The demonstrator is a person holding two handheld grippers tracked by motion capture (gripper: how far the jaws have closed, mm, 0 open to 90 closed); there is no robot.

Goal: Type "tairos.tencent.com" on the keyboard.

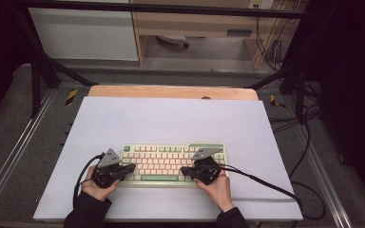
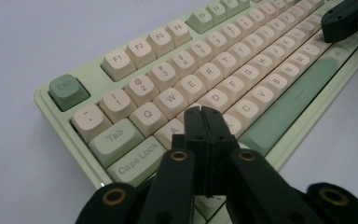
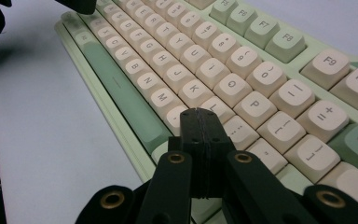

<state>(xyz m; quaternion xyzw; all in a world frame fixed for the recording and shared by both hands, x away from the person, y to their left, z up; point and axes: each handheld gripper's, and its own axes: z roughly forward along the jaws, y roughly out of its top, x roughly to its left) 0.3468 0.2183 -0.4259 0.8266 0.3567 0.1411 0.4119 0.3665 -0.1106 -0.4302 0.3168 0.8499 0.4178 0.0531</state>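
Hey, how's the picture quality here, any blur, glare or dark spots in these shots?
High view: the white mat is evenly lit, the room edges fall dark. Left gripper view: the keyboard is sharp mid-frame, far keys soften. Right gripper view: legends read clearly, the closed right gripper blurs slightly; no glare.
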